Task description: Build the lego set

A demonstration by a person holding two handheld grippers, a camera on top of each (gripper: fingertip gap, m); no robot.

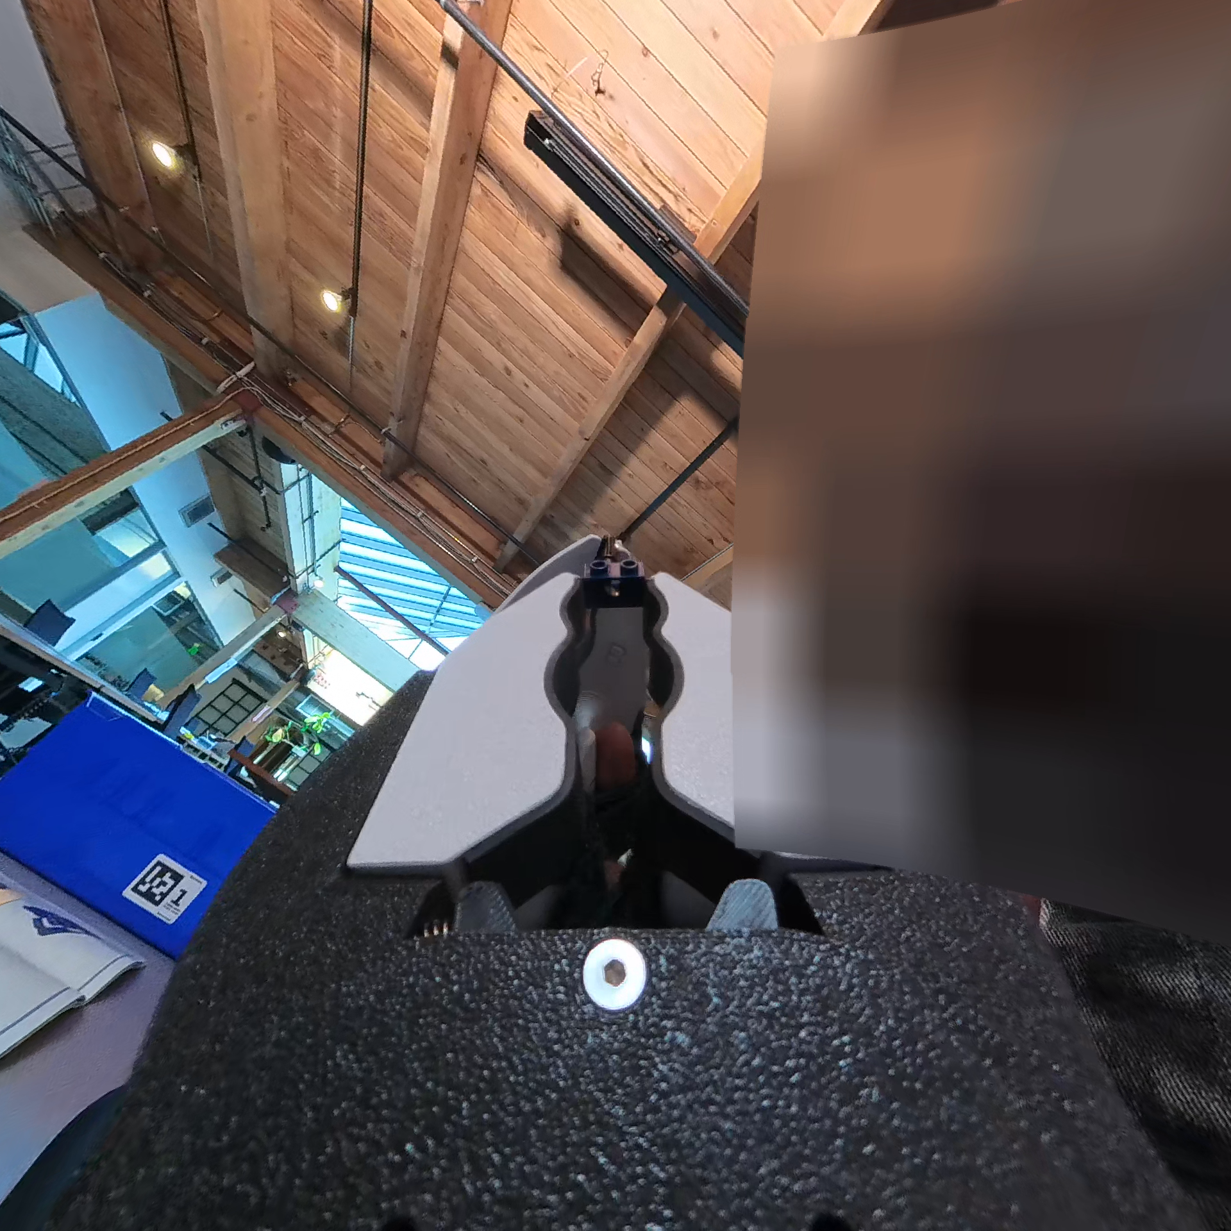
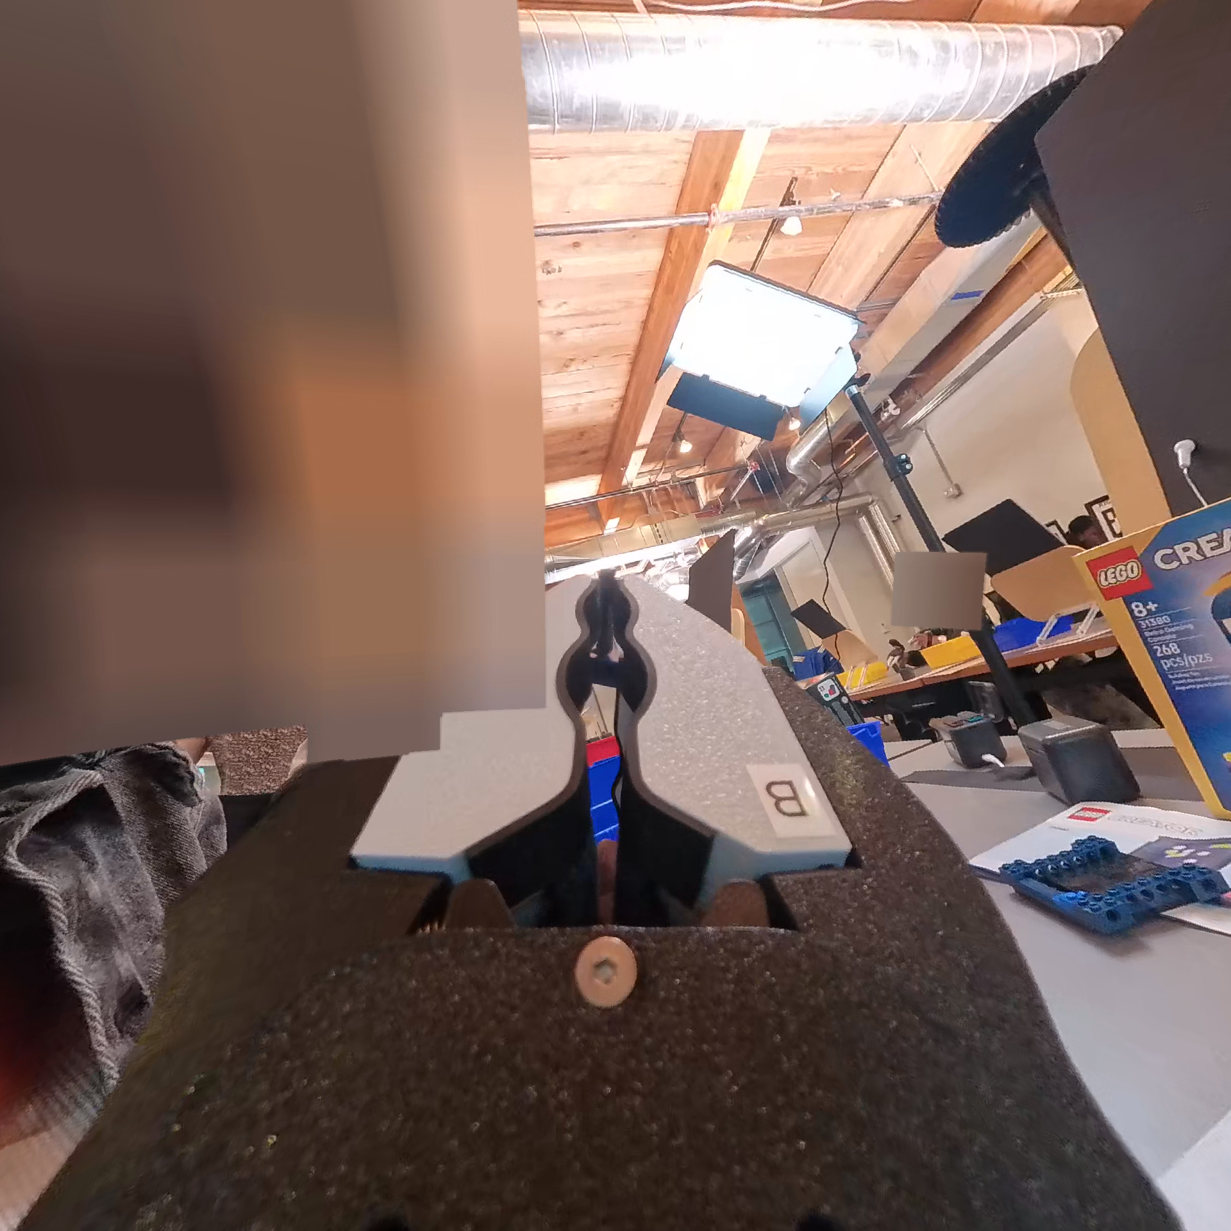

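Overhead, both grippers point up toward the wooden ceiling (image 1: 533, 266). The left gripper (image 1: 613, 578) has its fingers (image 1: 686, 639) narrowly parted and pressed on a small dark blue studded brick (image 1: 613, 583) held at the tips. The right gripper (image 2: 606, 599) has its fingers (image 2: 673, 659) almost together, with a thin dark piece (image 2: 605, 623) pinched between them; its kind cannot be told. Lower right, a yellow and blue box (image 2: 1172, 653), a booklet (image 2: 1092, 829) and a blue brick assembly (image 2: 1112, 882) lie on the grey surface (image 2: 1099, 999).
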